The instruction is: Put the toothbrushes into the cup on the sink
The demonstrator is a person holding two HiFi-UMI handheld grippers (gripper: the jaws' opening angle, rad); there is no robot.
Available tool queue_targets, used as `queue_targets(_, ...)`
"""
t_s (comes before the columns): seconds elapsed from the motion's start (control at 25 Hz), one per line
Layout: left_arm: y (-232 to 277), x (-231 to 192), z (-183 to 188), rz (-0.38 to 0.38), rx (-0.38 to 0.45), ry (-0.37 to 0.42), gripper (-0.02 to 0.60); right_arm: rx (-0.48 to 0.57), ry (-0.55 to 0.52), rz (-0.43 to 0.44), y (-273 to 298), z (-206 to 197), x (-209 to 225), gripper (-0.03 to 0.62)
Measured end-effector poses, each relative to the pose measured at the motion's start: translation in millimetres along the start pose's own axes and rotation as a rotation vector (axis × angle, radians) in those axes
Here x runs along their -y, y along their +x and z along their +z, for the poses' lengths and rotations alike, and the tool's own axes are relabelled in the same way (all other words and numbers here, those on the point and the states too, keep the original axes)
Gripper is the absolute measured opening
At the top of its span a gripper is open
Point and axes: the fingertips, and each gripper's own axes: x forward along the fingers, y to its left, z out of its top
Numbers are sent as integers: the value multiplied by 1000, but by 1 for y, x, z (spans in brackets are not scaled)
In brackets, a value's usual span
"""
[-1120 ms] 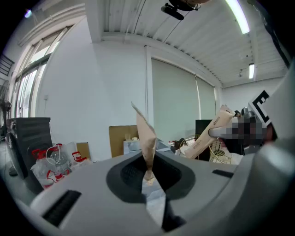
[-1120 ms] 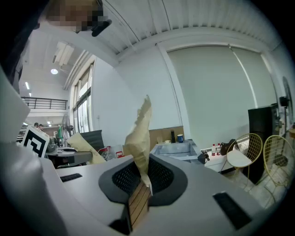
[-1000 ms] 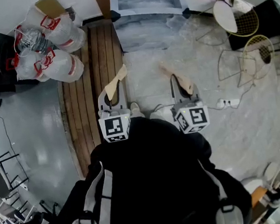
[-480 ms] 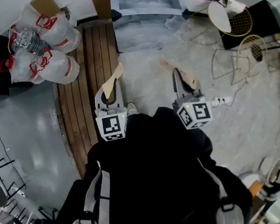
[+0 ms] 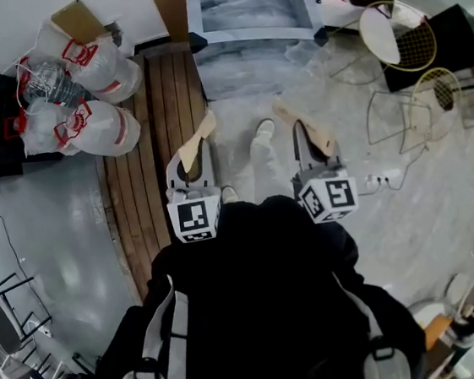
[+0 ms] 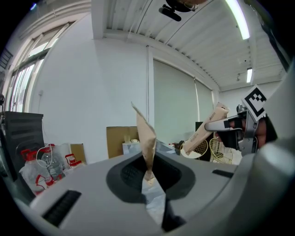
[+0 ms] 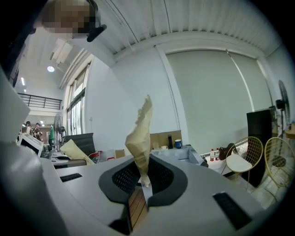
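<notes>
No brand name can be read in any view. In the left gripper view, print runs along the paper wrapper of the right toothbrush (image 6: 205, 133), but it is too small to be read. The red-and-white labels on the plastic bags (image 5: 82, 100) of bottles are equally illegible. A black-and-white square marker is carried on each marker cube (image 5: 195, 219). The left claw (image 5: 191, 162) is closed on the lower end of the left toothbrush (image 5: 199, 138), a tan paper-wrapped item that is tilted away from the person. In the left gripper view the jaws are seen nearly together, with only the wrapper's end pinched between them. The right claw (image 5: 304, 144) is closed in the same way on the end of the right toothbrush, as is confirmed in the right gripper view. Both toothbrushes are held above the floor in front of the person, the left one over the wooden strip (image 5: 143, 152), and both are well apart from the sink (image 5: 193, 11). A blue cup (image 7: 178, 143) beside the sink is shown only in the right gripper view. The person's shoe (image 5: 264, 128) between the claws is shown only in the head view.
</notes>
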Motion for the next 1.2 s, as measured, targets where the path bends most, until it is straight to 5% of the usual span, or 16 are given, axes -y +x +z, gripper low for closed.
queue_targets(0.68, 257, -25, 82, 73, 4, 31, 32, 17, 28, 74, 225, 58, 148, 31)
queue_targets(1.2, 383, -44, 147, 159, 0, -9, 32, -17, 35, 131, 336, 106, 220, 31)
